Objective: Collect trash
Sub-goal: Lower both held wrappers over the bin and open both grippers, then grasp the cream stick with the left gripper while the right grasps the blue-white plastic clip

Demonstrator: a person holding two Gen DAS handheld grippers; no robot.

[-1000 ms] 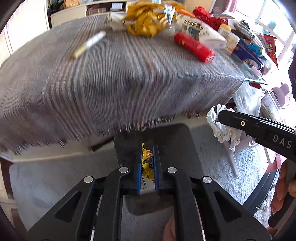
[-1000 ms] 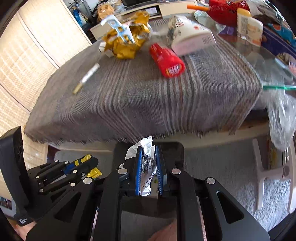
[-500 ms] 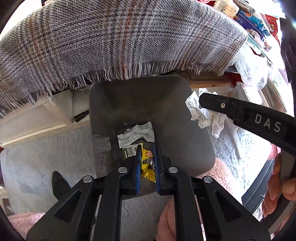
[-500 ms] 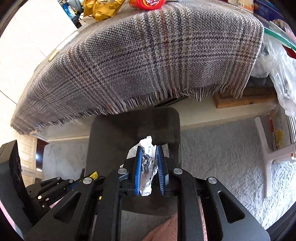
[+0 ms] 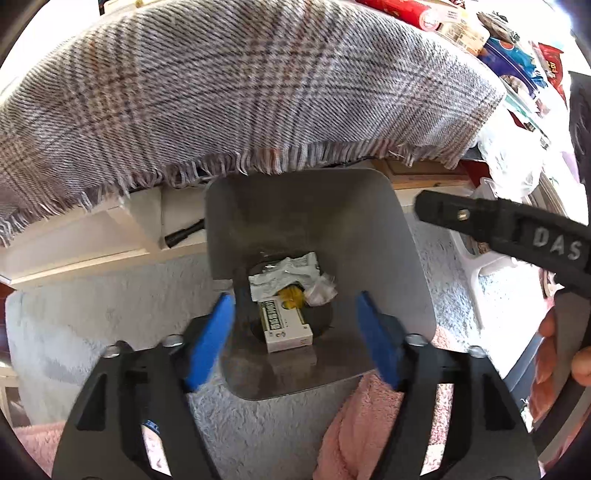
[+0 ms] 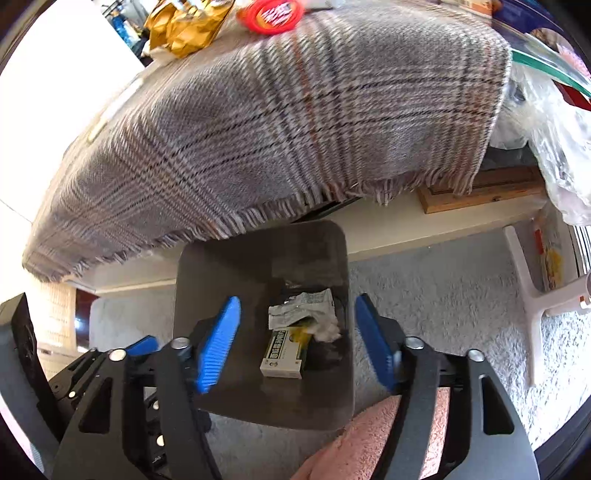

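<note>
Trash (image 5: 286, 295) is lying at the bottom of the grey bin (image 5: 402, 258), below both pairs of tongs. The left gripper (image 5: 293, 338) is hanging over the bin mouth with its 2 blue pads (image 5: 210, 339) spread wide and nothing between them; its jaws have just been opening. The right gripper (image 6: 295, 339) is poised over the same bin (image 6: 221, 266), pads (image 6: 218, 345) likewise spread and empty, jaws also just opened.

Inside the bin, 4 items are showing: a white-and-green carton (image 5: 286, 325), a crumpled printed wrapper (image 5: 282, 271), a yellow wrapper (image 5: 291, 295) mostly hidden under it, and a white tissue wad (image 5: 321, 290). All are resting on the bin floor, clear of the pads.

Outward, the bin is standing on pale carpet (image 5: 92, 314) just in front of a table draped in a fringed plaid cloth (image 5: 240, 92). On the tabletop more trash is waiting: a crumpled gold bag (image 6: 188, 22) and a red tube (image 6: 271, 14).

Risks, as a judgement: both grippers are crowding 1 bin mouth, so lifting out together could knock them against each other or against the rim and tip the bin. The fringe is hanging close above the bin, so a rising pad could snag it and drag the cloth and its load off the table.
</note>
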